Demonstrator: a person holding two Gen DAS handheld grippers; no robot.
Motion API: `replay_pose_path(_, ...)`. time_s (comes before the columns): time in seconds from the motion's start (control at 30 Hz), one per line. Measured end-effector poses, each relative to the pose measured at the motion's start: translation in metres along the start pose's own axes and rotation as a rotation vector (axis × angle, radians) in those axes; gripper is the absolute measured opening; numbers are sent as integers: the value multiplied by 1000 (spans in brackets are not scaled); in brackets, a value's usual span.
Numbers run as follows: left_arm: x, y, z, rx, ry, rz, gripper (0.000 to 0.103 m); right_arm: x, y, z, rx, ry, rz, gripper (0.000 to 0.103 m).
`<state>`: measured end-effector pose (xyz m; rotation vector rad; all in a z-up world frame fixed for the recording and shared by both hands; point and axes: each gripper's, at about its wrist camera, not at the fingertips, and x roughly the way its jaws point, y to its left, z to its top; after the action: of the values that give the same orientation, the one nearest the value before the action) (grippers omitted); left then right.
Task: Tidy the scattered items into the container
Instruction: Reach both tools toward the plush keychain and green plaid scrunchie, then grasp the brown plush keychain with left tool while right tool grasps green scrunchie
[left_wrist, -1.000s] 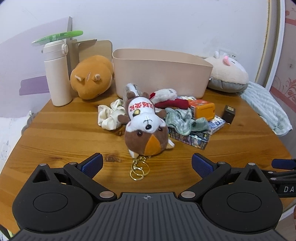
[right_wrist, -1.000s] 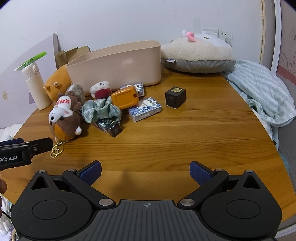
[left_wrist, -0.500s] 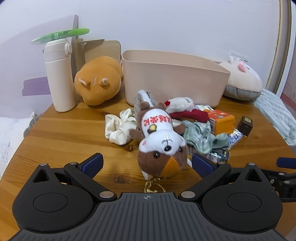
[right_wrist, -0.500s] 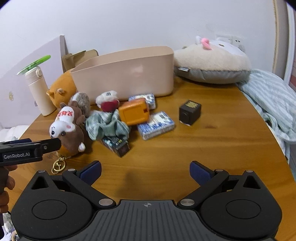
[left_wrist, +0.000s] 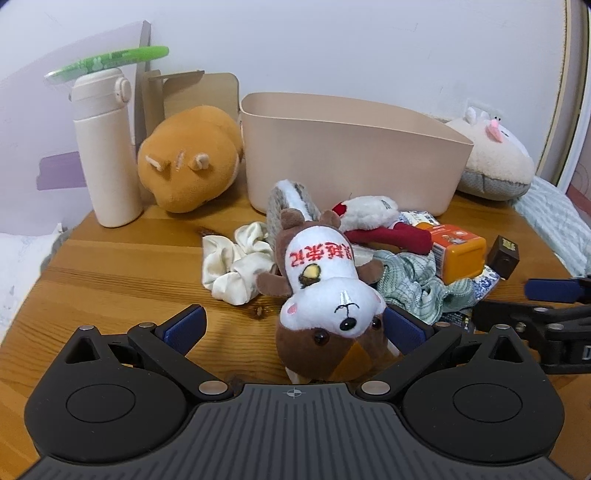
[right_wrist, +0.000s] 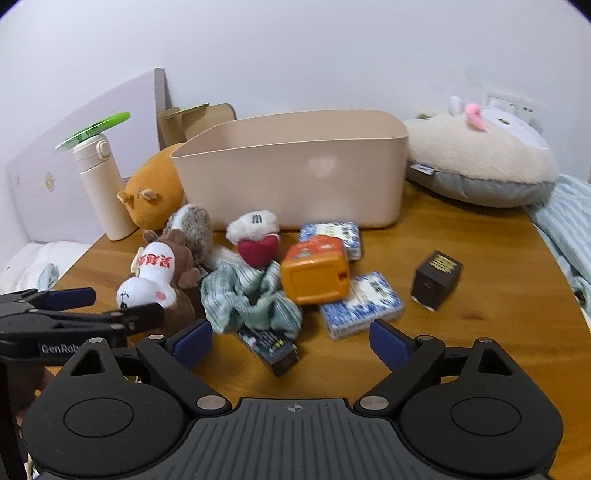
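A beige tub (left_wrist: 347, 155) (right_wrist: 295, 177) stands at the back of the round wooden table. In front of it lies a pile: a brown-and-white plush toy (left_wrist: 325, 291) (right_wrist: 155, 273), a cream scrunchie (left_wrist: 232, 262), a green checked cloth (right_wrist: 251, 295), a white-and-red plush (right_wrist: 256, 236), an orange box (right_wrist: 316, 273), blue tissue packs (right_wrist: 360, 304) and a small black box (right_wrist: 436, 278). My left gripper (left_wrist: 293, 326) is open around the plush toy's head. My right gripper (right_wrist: 290, 341) is open, just before the green cloth.
A cream bottle (left_wrist: 105, 155) with a green fan on top and an orange plush (left_wrist: 188, 166) stand left of the tub. A cream pillow plush (right_wrist: 480, 162) lies at the back right. Striped bedding (right_wrist: 569, 229) borders the right edge.
Both grippers have moved forward toward the pile. The left one now has the plush toy's head between its open fingers; the right one has come close to the green cloth.
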<state>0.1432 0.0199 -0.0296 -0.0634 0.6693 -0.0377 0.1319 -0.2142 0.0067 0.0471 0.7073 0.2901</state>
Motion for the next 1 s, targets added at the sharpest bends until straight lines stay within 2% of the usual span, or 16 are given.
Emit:
replay_pose_path(0.07, 3, 1, 1, 4, 5, -30, 103, 6, 0, 3, -6, 8, 11, 92)
replay_pose_path(0.3, 16, 3, 3, -4, 42, -61, 103, 29, -4, 6, 14, 50, 69, 84)
replay_pose_path(0.5, 24, 10, 6, -46, 61, -96, 103, 37, -7, 10, 30, 48, 102, 81)
replay_pose_path(0.67, 29, 15, 8, -72, 55, -116, 101, 44, -8, 13, 50, 64, 149, 73)
replay_pose_path(0.73, 30, 15, 9, -73, 54, -125, 97, 48, -6, 13, 47, 80, 154, 61)
replay_pose_path(0.8, 31, 13, 10, -65, 57, -149, 76, 51, -5, 11, 46, 93, 168, 50)
replay_pose_path(0.87, 31, 8, 10, -48, 67, -168, 66, 52, -4, 10, 50, 93, 178, 46)
replay_pose_path(1.0, 29, 1, 7, -16, 49, -149, 65, 49, -6, 11, 62, 76, 192, 33)
